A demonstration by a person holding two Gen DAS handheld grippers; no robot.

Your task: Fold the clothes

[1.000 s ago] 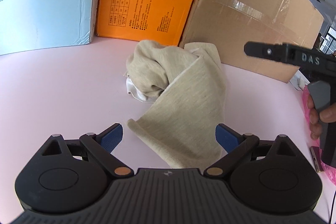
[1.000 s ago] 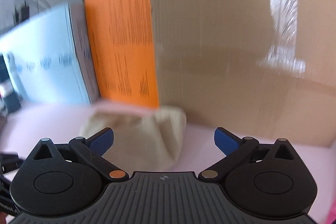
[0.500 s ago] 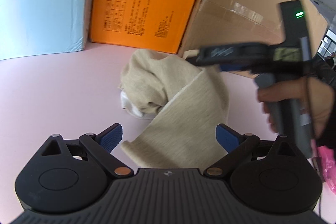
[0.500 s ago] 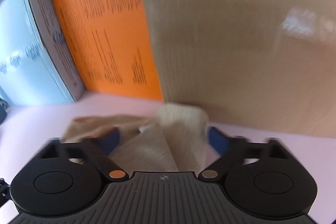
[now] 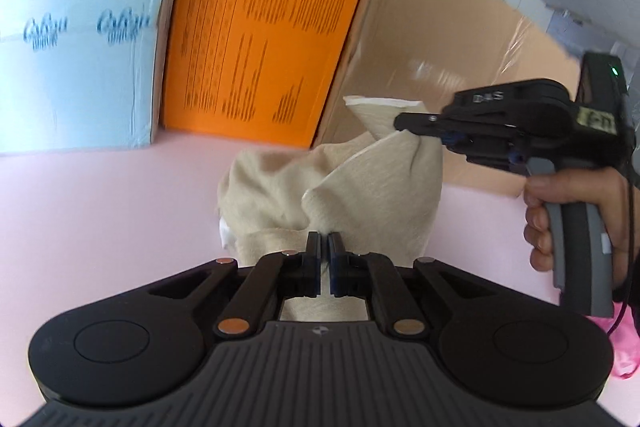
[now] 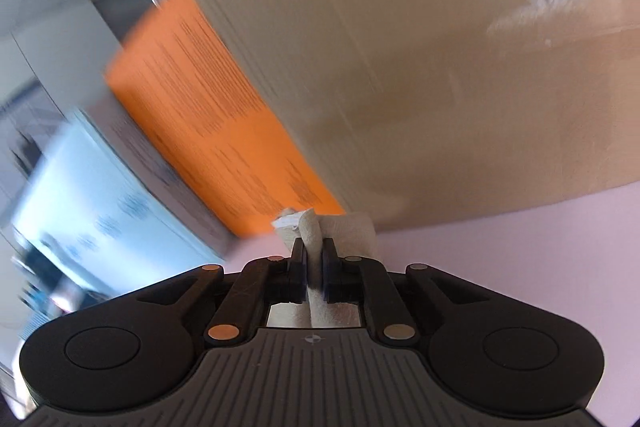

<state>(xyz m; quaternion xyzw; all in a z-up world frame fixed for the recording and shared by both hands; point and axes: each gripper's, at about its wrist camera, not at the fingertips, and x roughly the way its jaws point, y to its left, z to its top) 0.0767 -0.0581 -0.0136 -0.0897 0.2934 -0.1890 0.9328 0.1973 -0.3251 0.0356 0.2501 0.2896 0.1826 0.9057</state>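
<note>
The crumpled beige knitted garment [image 5: 352, 195] is being gripped by both closed jaws (left gripper [image 5: 324, 247], right gripper [image 6: 314, 255]) above the pink surface [image 5: 100, 219]; it should be spread evenly.

A blue box [image 5: 76, 39], an orange box [image 5: 260, 39] and a cardboard box [image 5: 440, 75] wall off the far side of the bench [image 5: 100, 211]. To the left of the beige garment [image 5: 320, 195], the pink surface lies open for passing.
</note>
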